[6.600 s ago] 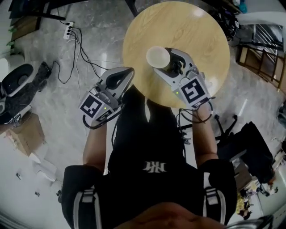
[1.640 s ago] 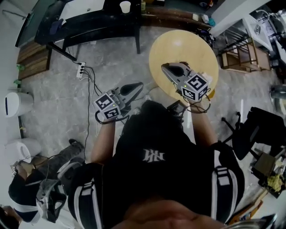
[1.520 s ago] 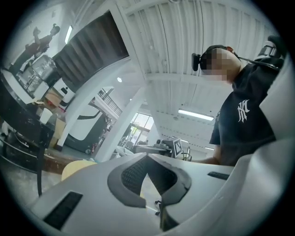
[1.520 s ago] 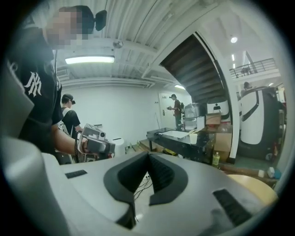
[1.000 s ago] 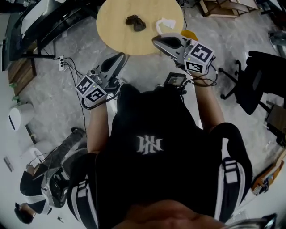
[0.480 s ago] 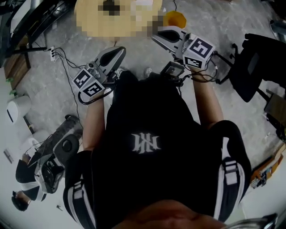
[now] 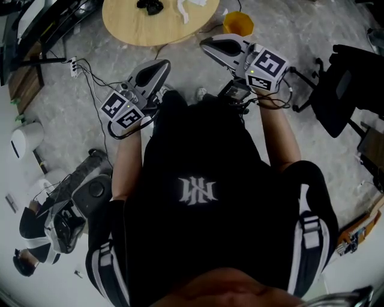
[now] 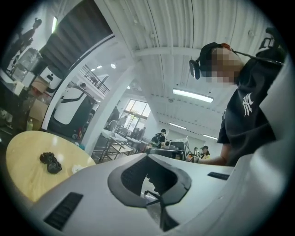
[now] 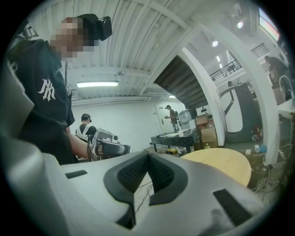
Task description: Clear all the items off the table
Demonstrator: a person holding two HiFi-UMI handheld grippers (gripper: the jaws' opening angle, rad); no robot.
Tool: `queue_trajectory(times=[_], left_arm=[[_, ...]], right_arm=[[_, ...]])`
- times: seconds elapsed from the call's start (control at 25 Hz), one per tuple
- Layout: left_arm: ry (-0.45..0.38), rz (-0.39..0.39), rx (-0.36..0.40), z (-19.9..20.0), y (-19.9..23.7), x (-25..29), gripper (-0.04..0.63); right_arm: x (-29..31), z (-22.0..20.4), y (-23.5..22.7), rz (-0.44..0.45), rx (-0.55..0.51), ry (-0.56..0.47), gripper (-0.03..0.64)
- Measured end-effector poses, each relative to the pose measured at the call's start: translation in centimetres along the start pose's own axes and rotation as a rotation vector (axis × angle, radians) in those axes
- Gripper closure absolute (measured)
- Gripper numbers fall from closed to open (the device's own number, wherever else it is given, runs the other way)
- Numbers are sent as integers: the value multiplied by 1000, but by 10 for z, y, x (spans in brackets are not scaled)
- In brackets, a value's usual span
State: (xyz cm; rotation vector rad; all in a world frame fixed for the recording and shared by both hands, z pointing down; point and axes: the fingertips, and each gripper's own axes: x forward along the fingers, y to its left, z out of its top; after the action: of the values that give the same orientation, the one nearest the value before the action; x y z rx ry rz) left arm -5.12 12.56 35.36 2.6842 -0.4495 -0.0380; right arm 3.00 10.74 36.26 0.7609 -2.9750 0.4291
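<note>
Stands back from the round wooden tabletop [image 7: 129,27], short of its near edge. Holds the left gripper [image 7: 167,62] and the right gripper [image 7: 204,43] close in front of the chest, pointed about level toward the wood, with neither one over it. Shows the left fingers [image 8: 92,184] clenched tip to tip, with only floor and cable visible through the gap behind the tips. Shows the right fingers [image 9: 198,184] pressed together the same way, also on nothing. Reads as an empty-handed stance between pickups rather than a carry: nothing to protect, so no reason to lift or tilt either tool.

Leaves two of the task's things on the tabletop, toward its far side. Counts a dark crumpled lump [image 7: 150,6], perhaps cloth or a wrapper and too small to name closer. Counts a white crumpled tissue [image 7: 187,6] near it on the right, apart from it. Puts the clearing at unfinished, judging by these two.

Has an orange bucket [image 7: 238,23] on the floor near the tabletop's right edge, ahead of the right gripper. Looks placed there as the drop point, within a short swing of the wood, though that is a guess. Cannot tell what is in it: only orange shows at the mouth. Finds no other container clearly tied to the task.

Calls for stepping in and spreading the fingers before any new pinch. Expects both pieces to be light and soft.
</note>
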Motion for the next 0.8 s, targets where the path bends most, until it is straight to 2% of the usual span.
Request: queue_trajectory(times=[0.44,0.64,0.8], left_arm=[[7,-116,-41,2,-18,-11,583],[9,-89,-32,5,-8,-21,583],[10,-39,-39,0,4,-32,583]], right_arm=[[13,9,-2,11,-41,14,612],[22,12,-1,39,-120,45,612],[21,11,-6,38,-120,33,609]])
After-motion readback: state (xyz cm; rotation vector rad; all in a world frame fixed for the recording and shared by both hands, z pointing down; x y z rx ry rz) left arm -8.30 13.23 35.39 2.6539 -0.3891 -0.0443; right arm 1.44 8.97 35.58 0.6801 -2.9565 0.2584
